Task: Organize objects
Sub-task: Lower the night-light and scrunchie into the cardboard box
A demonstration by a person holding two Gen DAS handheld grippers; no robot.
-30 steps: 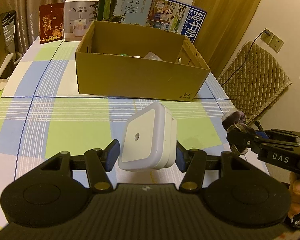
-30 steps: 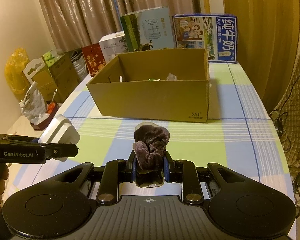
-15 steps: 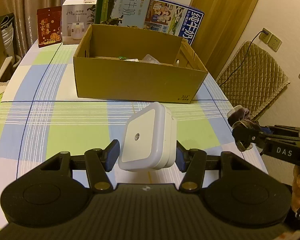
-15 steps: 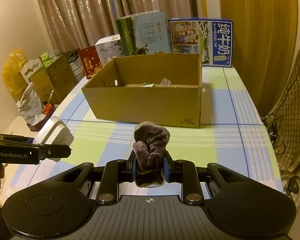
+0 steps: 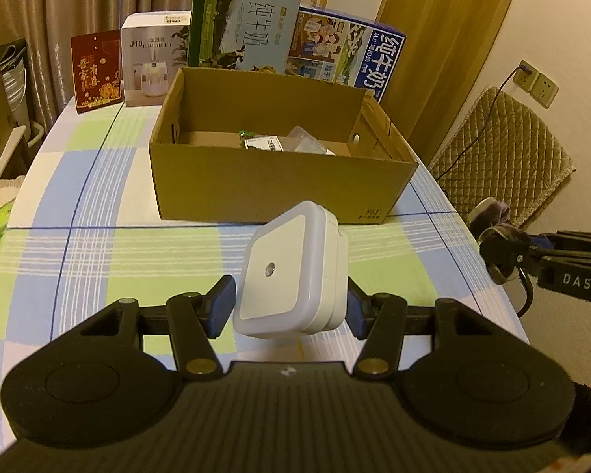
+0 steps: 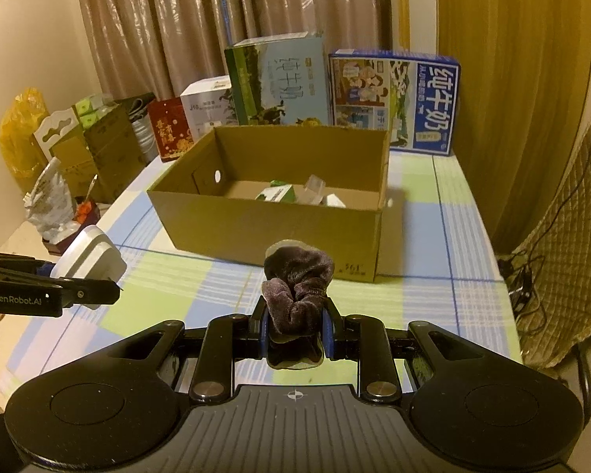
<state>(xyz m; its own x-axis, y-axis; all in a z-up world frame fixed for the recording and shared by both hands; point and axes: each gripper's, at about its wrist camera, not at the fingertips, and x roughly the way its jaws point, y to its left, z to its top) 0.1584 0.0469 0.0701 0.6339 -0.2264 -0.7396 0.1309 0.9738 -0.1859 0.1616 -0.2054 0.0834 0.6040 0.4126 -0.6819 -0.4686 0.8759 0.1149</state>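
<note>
Night light (image 5: 291, 272): smooth white plastic, faint sheen. Scrunchie (image 6: 297, 289): plush purple velvet, crumpled. Box (image 5: 272, 181): plain brown cardboard, matt. Surface (image 5: 98, 244): checked cloth, flat and matt. Left claw (image 5: 289, 307): matt black plastic, blue pads (image 5: 221, 305), ribbed body, brassy metal pivots. Right claw (image 6: 294, 333): same finish. Cartons (image 6: 394, 102) behind: glossy printed card. Curtains (image 6: 224, 27): sheeny fabric. Chair cover (image 5: 504, 157): quilted cloth.

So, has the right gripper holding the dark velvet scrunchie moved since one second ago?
Yes. The right gripper with the dark velvet scrunchie has risen: more of the brown cardboard box floor shows.
</note>
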